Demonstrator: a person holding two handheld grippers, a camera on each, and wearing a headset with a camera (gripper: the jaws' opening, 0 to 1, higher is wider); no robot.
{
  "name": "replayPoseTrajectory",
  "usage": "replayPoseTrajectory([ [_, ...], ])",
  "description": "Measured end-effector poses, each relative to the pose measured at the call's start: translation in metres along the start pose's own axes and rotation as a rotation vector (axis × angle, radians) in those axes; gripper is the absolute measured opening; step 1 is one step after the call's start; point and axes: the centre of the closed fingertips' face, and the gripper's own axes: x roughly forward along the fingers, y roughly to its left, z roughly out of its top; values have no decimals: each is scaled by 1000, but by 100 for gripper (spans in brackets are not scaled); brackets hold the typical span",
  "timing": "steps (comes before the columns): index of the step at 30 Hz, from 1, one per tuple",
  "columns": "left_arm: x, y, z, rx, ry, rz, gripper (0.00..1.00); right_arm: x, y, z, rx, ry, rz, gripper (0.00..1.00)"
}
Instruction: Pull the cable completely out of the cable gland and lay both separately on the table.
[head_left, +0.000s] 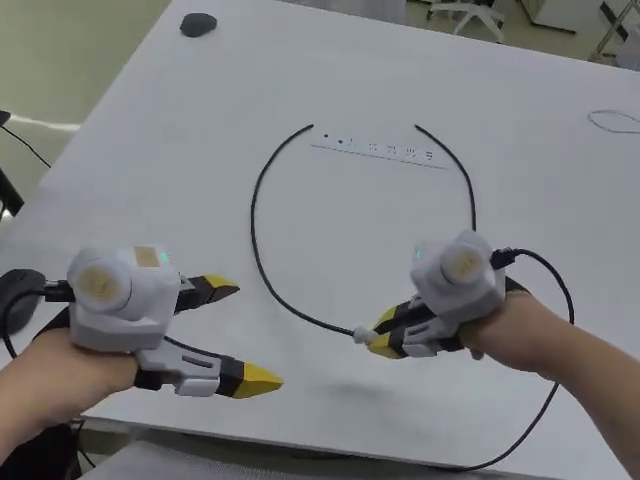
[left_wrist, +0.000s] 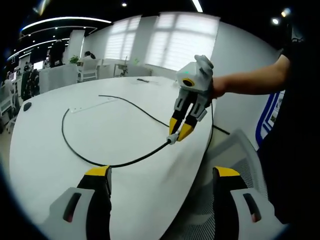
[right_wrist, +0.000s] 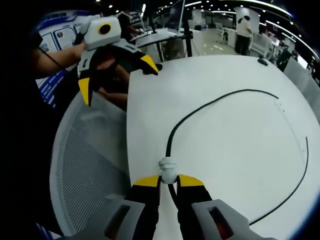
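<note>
Cable (head_left: 253, 230), thin black, clenched in my right gripper (right_wrist: 170, 181) beside small white plastic gland (right_wrist: 169, 169), lower centre; left gripper (head_left: 245, 333) agape. Risk: unheld gland may drag along.

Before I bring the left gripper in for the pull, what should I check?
1. Right gripper shut on the cable, with the cable gland poking out at its tips: ok.
2. Left gripper open: ok.
3. Left gripper lined up at the cable gland: not ok, it hangs apart from it, near the table edge.
4. Cable pulled out of the cable gland: not ok, the gland sits on it.
5. Cable slack, lying in a loose loop on the table: ok.
6. How tightly the cable gland grips the cable: cannot tell.
</note>
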Motion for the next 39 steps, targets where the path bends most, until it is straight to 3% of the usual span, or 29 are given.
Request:
replayPoseTrajectory([
  [9,11,-10,14,60,16,-63,78,-15,14,22,-49,-26,5,7],
  [13,14,-11,17,71,15,-73,77,-17,23,25,-60,-34,13,7],
  [17,21,-20,23,67,-3,-104,76,-20,32,25,-78,-32,17,7],
  [24,32,-32,19,84,9,-147,73,-27,43,32,-134,-48,12,7],
  [29,38,-40,21,71,-10,-187,67,-28,54,37,-160,-58,18,7],
  [39,49,-51,20,103,-15,-218,59,-29,65,46,-182,-75,31,7],
])
